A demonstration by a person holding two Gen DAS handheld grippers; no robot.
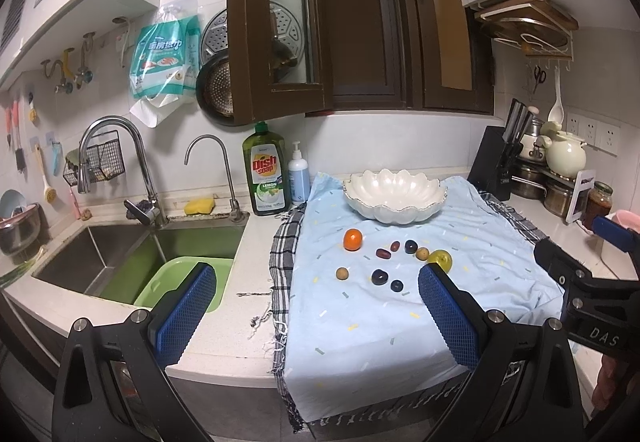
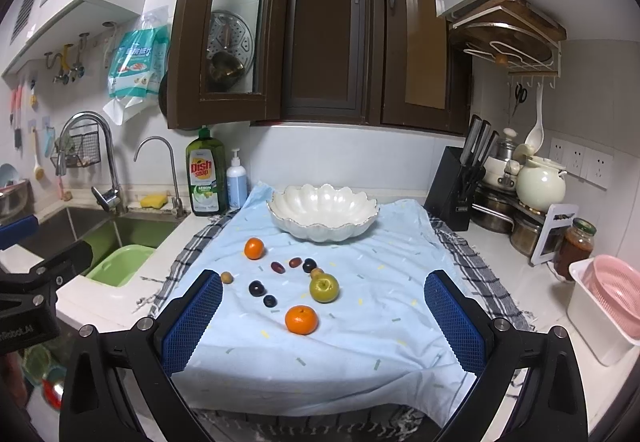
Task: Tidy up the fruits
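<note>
Left hand-held gripper point(image 1: 316, 298): my jaws stand wide, nothing between them, held back from the fruit over the near edge of the table.
Right hand-held gripper point(image 2: 324, 318): also wide and holding nothing — the near orange point(image 2: 301, 319) sits in the gap ahead of the pads.
Fruit: all of it lies loose on the blue cloth point(image 2: 360, 342), in front of the white bowl point(image 2: 322, 211), which looks to have nothing in it. There is a far orange point(image 2: 254, 248), a green apple point(image 2: 324, 287), several dark plums or grapes such as one round plum point(image 2: 256, 288), and a small tan fruit point(image 2: 227, 277).
Handling, as I judge it: the oranges are firm and round, likely to roll on the wrinkled cloth, so I would close across the widest part. The apple is heavier and smooth — grip its sides, below the stem. The small dark ones are soft-skinned and bruise easily; a light squeeze only.
Bowl: thin scalloped rim point(image 2: 374, 207), probably breakable, so fruit should be set down rather than dropped.
Hard to see: in my left view the apple is half hidden behind my right pad and the near orange is not visible at all. I cannot name the small dark fruits for certain.
</note>
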